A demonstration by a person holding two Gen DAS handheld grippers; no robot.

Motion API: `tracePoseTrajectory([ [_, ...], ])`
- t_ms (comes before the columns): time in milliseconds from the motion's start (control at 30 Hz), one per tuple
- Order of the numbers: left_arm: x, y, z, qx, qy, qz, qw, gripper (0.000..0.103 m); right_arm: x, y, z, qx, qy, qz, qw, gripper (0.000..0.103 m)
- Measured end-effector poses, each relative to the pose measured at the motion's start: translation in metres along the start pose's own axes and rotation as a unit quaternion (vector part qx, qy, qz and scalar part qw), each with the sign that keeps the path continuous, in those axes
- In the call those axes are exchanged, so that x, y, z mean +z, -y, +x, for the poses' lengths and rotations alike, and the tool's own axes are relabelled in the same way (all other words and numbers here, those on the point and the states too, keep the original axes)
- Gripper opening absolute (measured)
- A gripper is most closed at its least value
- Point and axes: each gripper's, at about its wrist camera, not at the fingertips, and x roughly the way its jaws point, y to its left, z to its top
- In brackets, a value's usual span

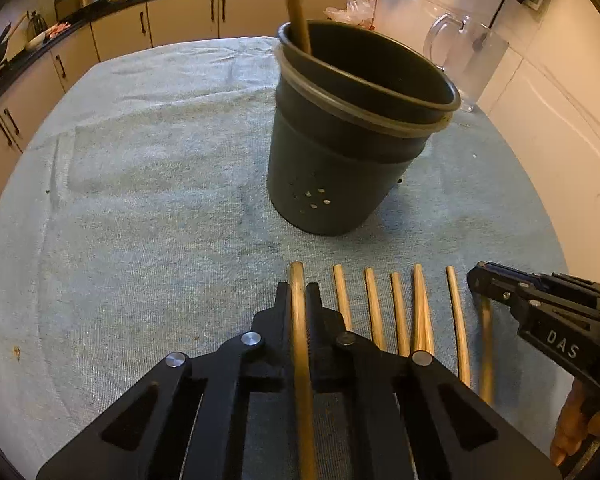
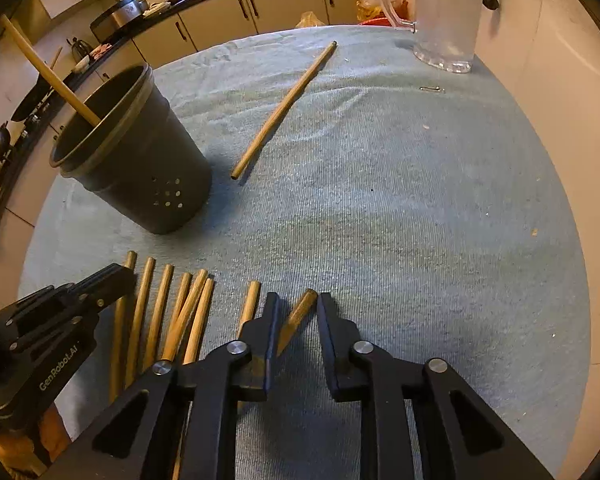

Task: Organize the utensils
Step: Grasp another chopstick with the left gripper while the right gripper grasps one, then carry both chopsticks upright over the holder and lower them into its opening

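My left gripper (image 1: 298, 292) is clamped on the leftmost pale wooden chopstick (image 1: 300, 344) of the row lying on the light blue towel (image 1: 148, 184), the stick running straight between its black fingers. My right gripper (image 2: 298, 304) has its jaws standing apart around the tip of another wooden chopstick (image 2: 300, 314) at the row's right end; the pads do not press on it. The remaining loose wooden chopsticks (image 2: 168, 316) lie side by side between the two tools. The dark grey perforated holder cup (image 1: 348, 140) stands upright beyond them, one chopstick (image 2: 52, 76) leaning inside. A single stray chopstick (image 2: 284, 110) lies farther out, near a clear plastic jug (image 2: 446, 16).
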Motion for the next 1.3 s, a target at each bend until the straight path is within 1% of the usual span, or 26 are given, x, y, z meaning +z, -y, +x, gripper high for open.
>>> tracePoseTrajectory([
  [33, -0.001, -0.002, -0.002, 0.000, -0.001, -0.005, 1.0000, 0.006, -0.001, 0.002, 0.000, 0.010, -0.002, 0.005, 1.000, 0.008],
  [133, -0.003, -0.004, -0.014, -0.004, 0.009, -0.008, 0.9999, 0.006, -0.004, 0.010, -0.002, 0.041, 0.001, 0.029, 0.999, 0.008],
  [267, -0.005, -0.005, -0.037, -0.019, 0.028, -0.016, 0.9993, 0.006, -0.009, 0.015, -0.016, 0.056, 0.022, 0.038, 0.997, 0.008],
  [367, -0.012, -0.001, -0.066, -0.024, 0.057, -0.013, 0.9980, 0.006, -0.016, 0.016, -0.039, 0.066, 0.045, 0.036, 0.996, 0.007],
  [433, -0.016, 0.001, -0.087, -0.024, 0.081, -0.005, 0.9965, 0.006, -0.021, 0.015, -0.060, 0.069, 0.070, 0.032, 0.995, 0.007],
  [567, -0.028, 0.008, -0.131, -0.017, 0.134, 0.007, 0.9908, 0.006, -0.029, 0.012, -0.100, 0.068, 0.117, 0.020, 0.991, 0.007],
  [667, -0.039, 0.009, -0.159, -0.018, 0.163, 0.010, 0.9864, 0.006, -0.037, 0.013, -0.129, 0.069, 0.148, 0.014, 0.986, 0.008],
  [833, -0.060, 0.007, -0.196, -0.012, 0.200, 0.013, 0.9797, 0.006, -0.048, 0.020, -0.164, 0.070, 0.197, 0.014, 0.978, 0.008],
  [967, -0.076, 0.006, -0.221, -0.010, 0.225, 0.013, 0.9743, 0.006, -0.066, 0.020, -0.189, 0.054, 0.235, 0.011, 0.970, 0.008],
  [1133, -0.093, 0.009, -0.241, -0.005, 0.247, 0.018, 0.9687, 0.006, -0.084, 0.014, -0.214, 0.050, 0.255, -0.004, 0.966, 0.008],
  [1300, -0.108, 0.008, -0.255, 0.001, 0.262, 0.016, 0.9649, 0.007, -0.096, 0.011, -0.225, 0.046, 0.266, -0.020, 0.963, 0.008],
])
